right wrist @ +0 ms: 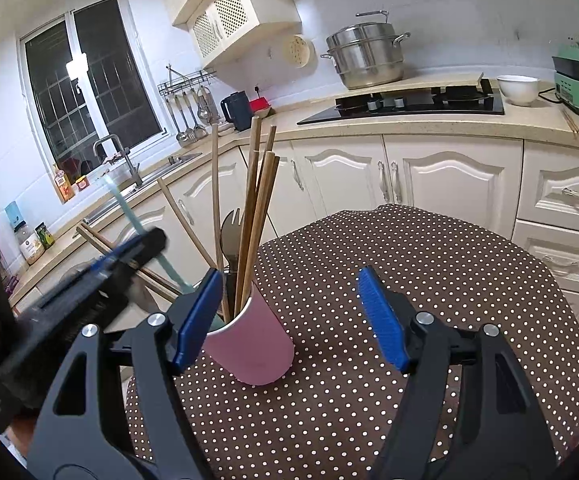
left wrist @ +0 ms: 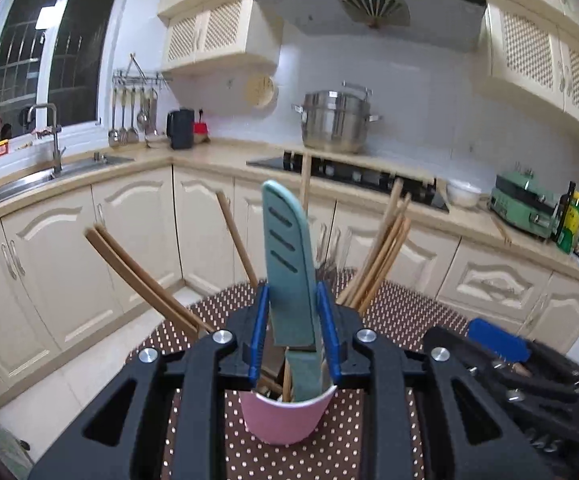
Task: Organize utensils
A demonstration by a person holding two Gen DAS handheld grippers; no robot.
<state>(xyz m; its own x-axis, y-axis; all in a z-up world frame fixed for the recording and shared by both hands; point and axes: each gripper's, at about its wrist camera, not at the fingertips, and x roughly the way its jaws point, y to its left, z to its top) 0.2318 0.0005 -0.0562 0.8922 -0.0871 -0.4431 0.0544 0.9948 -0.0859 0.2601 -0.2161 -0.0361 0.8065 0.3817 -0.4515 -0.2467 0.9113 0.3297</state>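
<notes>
Left gripper (left wrist: pixel 293 312) jaws clamp flat teal slotted knife (left wrist: pixel 289 256) over smooth pink cup (left wrist: pixel 285 416); wooden chopsticks (left wrist: pixel 381 256) beside. Right gripper (right wrist: pixel 293 316) jaws released, on dotted table (right wrist: pixel 429 280).

Left tool (left wrist: pixel 293 320) clamped, tilted slightly down; right tool (right wrist: pixel 291 314) spread wide, empty.

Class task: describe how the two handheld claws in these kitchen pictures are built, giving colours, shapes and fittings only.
Both claws look alike. The left claw and the right claw each have matte black angular linkage arms with triangular cut-outs, joined by round silver bolts. Each finger ends in a bright blue ribbed pad. No cables, markings or sleeves are visible.
</notes>
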